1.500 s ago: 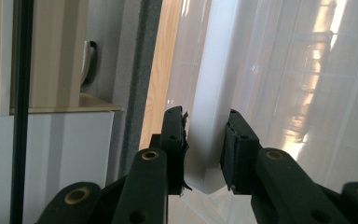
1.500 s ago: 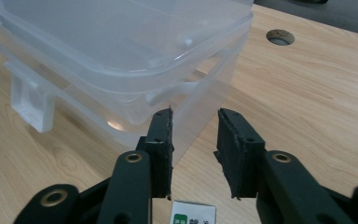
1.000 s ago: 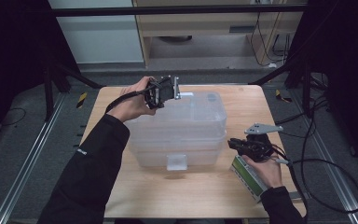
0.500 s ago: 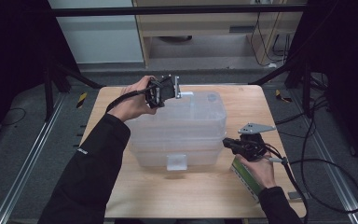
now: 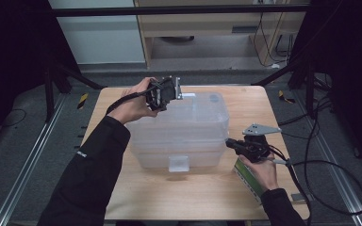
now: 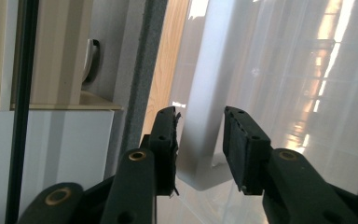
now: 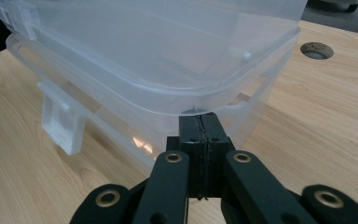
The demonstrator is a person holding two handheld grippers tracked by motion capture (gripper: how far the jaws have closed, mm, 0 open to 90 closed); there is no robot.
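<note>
Storage box [image 5: 179,127], clear plastic with lid [image 5: 191,110] on, is set mid-table [image 5: 122,197]. Left gripper [image 5: 175,89] is held at the far latch [image 6: 205,116], its jaws just opened further and straddling the tab without pinching, probably to release it. Front latch [image 5: 178,163] is seen hanging down. Right gripper [image 5: 229,142], jaws fully closed on nothing, is parked under the lid rim at the near right corner, likely for prying up.
</note>
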